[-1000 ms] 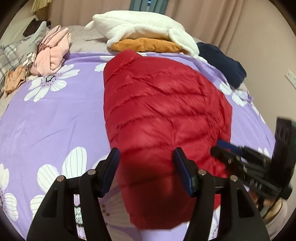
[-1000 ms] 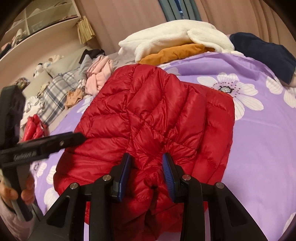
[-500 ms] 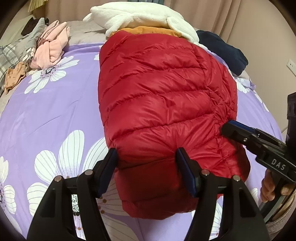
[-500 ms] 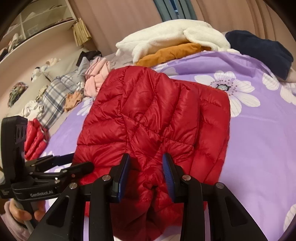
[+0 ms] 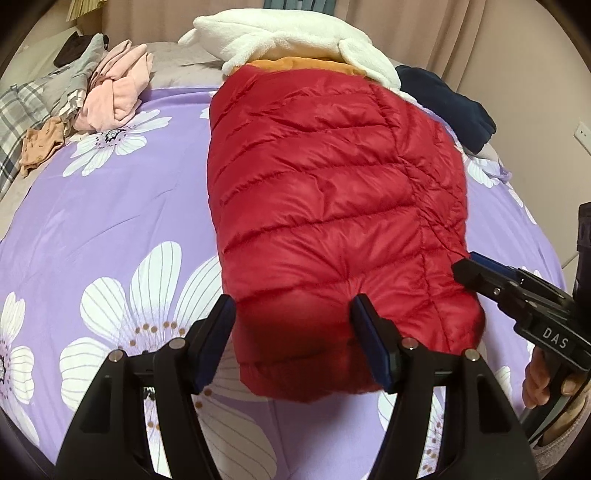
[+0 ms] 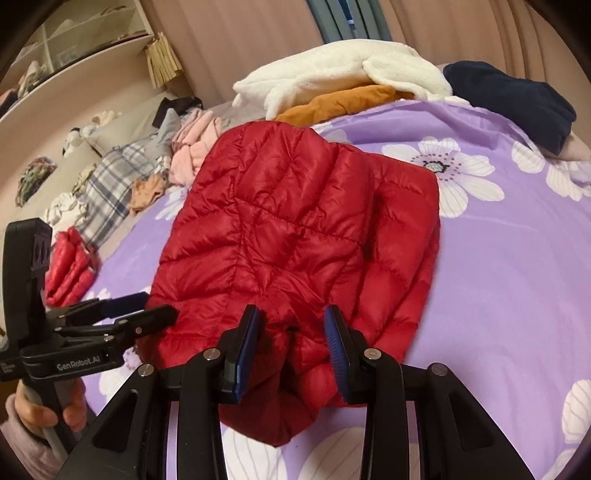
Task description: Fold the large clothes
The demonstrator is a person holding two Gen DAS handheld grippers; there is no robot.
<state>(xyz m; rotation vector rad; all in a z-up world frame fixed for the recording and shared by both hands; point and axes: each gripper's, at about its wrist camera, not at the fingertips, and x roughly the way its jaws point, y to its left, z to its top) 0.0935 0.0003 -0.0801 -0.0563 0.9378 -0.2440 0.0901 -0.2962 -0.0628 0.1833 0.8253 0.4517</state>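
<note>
A red quilted down jacket (image 5: 325, 206) lies folded on the purple flowered bedsheet (image 5: 110, 229); it also shows in the right wrist view (image 6: 295, 236). My left gripper (image 5: 295, 339) is open, its fingers astride the jacket's near edge, and it appears at the left of the right wrist view (image 6: 147, 306). My right gripper (image 6: 291, 343) is open with red fabric bunched between its fingers; whether the pads touch it I cannot tell. It reaches the jacket's right edge in the left wrist view (image 5: 469, 266).
A white fleece (image 5: 295, 33) over an orange garment (image 5: 303, 64) and a navy garment (image 5: 447, 99) lie at the far end. Pink (image 5: 114, 88) and plaid clothes (image 6: 110, 184) pile at the left. Another red garment (image 6: 70, 266) lies at the bed's left edge.
Both grippers have moved forward, so the jacket now looks larger and nearer. The right gripper's fingers have spread apart from around the bunched fabric.
</note>
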